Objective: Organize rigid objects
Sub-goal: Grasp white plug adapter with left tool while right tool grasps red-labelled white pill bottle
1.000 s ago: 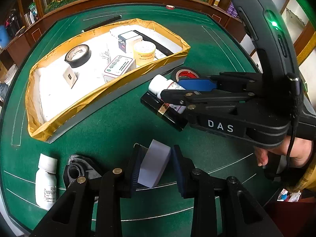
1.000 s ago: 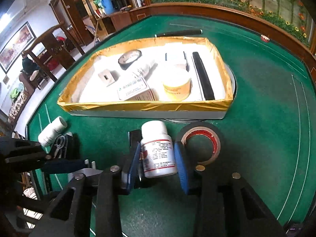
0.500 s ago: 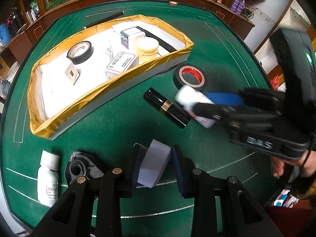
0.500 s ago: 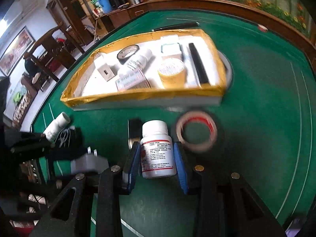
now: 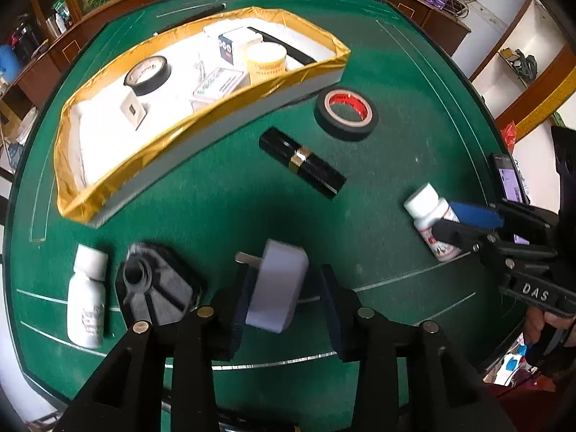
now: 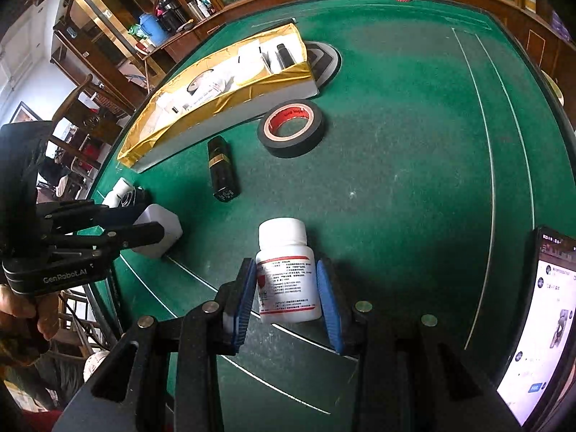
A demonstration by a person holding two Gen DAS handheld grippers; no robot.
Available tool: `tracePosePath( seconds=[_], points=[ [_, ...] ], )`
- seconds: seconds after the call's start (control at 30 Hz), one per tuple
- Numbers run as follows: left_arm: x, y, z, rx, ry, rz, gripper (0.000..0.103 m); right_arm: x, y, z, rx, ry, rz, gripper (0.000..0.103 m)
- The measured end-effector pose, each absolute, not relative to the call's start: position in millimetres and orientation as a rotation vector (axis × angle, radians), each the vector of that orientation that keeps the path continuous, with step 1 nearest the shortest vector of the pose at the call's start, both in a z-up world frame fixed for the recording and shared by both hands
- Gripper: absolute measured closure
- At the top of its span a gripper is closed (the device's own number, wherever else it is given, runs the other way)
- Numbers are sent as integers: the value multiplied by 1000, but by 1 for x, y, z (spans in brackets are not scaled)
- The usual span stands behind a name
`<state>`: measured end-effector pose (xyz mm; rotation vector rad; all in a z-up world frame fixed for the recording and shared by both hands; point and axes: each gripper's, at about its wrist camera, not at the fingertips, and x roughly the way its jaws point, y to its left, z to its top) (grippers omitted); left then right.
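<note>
My left gripper (image 5: 286, 277) hangs over the green table's near edge with a white plug adapter (image 5: 277, 288) between its jaws. The jaws are opening, and a gap shows between the adapter and the right pad. My right gripper (image 6: 286, 266) is shut on a white pill bottle (image 6: 288, 280) with a red-striped label, low over the felt near the table's right side. The left wrist view shows that bottle (image 5: 424, 212) tilted in the right gripper (image 5: 444, 219). In the right wrist view the left gripper (image 6: 153, 221) and the adapter (image 6: 162, 223) sit far left.
A gold-lined tray (image 5: 216, 115) at the back holds tape, boxes and a yellow jar. A black tape roll (image 5: 345, 113) and a black gold-banded case (image 5: 302, 162) lie before it. A small white bottle (image 5: 88, 295) and black plastic part (image 5: 154, 284) lie near left. A phone (image 6: 540, 316) lies right.
My right gripper carried the pill bottle away from the tray and the tape roll, out to the table's right side. My left jaws have widened around the adapter.
</note>
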<state>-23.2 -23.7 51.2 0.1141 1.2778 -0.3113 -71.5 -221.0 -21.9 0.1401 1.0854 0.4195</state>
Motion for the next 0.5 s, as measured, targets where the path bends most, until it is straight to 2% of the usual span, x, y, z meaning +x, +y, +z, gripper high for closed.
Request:
tracePosePath(
  seconds=[0.07,0.5],
  points=[
    [-29,-23,48,118,1287,-304,56,-70,-219,-22,137,1081,422,69],
    [-38,-21,44,80,1253,-280,56,-65,-205,-25,95,1071,434,69]
  ],
)
